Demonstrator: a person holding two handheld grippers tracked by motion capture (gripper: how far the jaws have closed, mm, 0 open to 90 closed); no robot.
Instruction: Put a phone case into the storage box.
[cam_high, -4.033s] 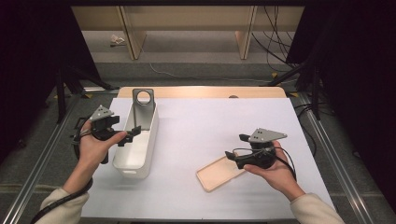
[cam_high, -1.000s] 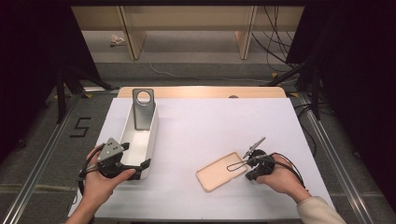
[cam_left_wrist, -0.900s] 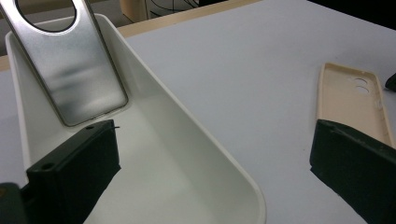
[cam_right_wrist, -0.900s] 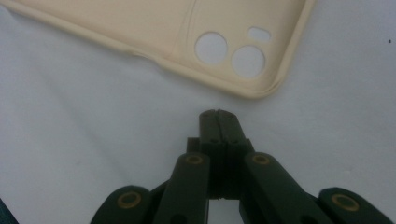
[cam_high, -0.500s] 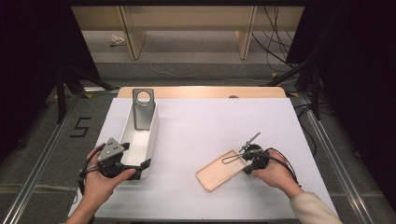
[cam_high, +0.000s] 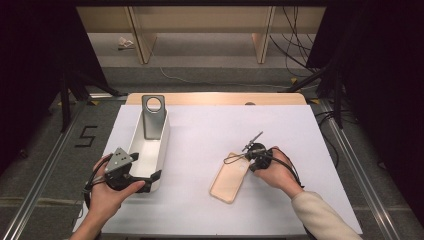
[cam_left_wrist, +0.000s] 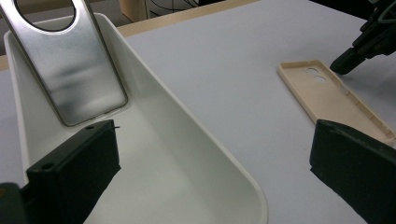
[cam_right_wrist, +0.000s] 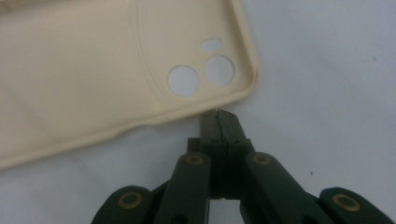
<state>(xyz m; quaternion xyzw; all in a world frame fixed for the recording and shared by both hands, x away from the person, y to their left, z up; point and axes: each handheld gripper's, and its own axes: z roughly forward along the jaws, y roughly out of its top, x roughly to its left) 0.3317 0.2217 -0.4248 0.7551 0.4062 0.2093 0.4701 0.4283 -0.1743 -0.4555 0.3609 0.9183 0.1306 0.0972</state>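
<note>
- Left side first: my left hand-held gripper (cam_high: 150, 178) sits at the near end of the white tray (cam_high: 161, 145), jaws spread wide, one jaw inside the tray and the other outside its wall, the pads clear of it. It grips nothing.
- Tray contents: a brushed-metal phone stand (cam_left_wrist: 70, 60) with a round hole at its top leans upright against the far end of the tray; the rest of the tray floor is bare.
- Middle of the white desk (cam_high: 210, 130): the cream phone case (cam_high: 231, 178) lies flat, open side up, camera cut-outs at the end nearest my right hand, well apart from the tray.
- Right side: my right hand-held gripper (cam_right_wrist: 219, 114) has its jaws fully closed on nothing, tips pressed together and set right against the rim of the case at the camera-cut-out corner.
- Step in hand, as I judge it: I am nudging the case with closed tips, sliding or turning it on the desk rather than lifting it.
- Next move, as I see it: I need to open the right jaws and pinch the raised rim to carry the case to the tray, keeping the thin, soft wall from slipping out.
</note>
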